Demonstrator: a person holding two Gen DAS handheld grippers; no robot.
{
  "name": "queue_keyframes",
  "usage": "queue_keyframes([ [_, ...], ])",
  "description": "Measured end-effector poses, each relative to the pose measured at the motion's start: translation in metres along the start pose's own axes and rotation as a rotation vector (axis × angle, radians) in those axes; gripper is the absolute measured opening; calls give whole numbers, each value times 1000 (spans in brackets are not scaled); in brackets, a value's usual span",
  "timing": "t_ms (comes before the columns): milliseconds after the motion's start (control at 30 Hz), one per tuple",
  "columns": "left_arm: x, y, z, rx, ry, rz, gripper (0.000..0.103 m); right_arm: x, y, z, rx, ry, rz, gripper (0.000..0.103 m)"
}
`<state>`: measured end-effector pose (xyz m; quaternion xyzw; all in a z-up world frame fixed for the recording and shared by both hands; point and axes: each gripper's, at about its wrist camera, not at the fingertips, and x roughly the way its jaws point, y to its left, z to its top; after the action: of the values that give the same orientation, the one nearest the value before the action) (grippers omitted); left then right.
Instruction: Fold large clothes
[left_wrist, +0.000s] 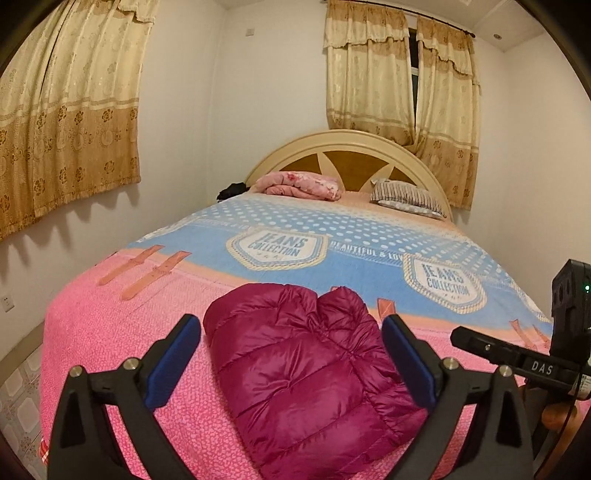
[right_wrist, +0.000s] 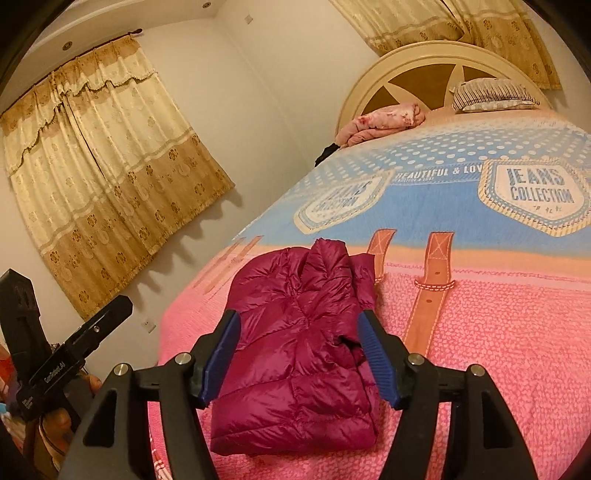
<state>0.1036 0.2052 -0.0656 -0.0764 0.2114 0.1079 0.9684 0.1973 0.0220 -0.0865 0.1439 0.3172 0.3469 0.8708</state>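
Left gripper: blue pads spread wide, nothing between them, held above the near part of the jacket. Right gripper: pads likewise apart and empty, poised over the same garment from the other side. No contact with fabric visible in either view.

Jacket: magenta, quilted, glossy; lying on the pink near end of the bedspread, already gathered into a compact bundle, collar end toward the headboard. One loose flap protruding at the right edge in the right wrist view; near hem close to the foot edge of the bed.

Probable hazards:
- Slippery shell and springy filling: likely to puff open once released, undoing any fold.
- Thick layers: a shallow pinch likely to catch only the top layer, dragging it off the stack.
- Pinch too deep: possible snagging of the bedspread along with the garment.
- Nearness to the bed edge: a pull toward the holder likely to slide the bundle off.

Farther off: pink quilt and striped pillow at the headboard, well apart from the work.
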Motion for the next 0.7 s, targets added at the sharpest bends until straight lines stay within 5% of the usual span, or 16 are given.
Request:
queue_keyframes([
  [700,-5,-6,-1,-2,-10,-5,101,-16,4,-1,-9,-26,-7,68],
])
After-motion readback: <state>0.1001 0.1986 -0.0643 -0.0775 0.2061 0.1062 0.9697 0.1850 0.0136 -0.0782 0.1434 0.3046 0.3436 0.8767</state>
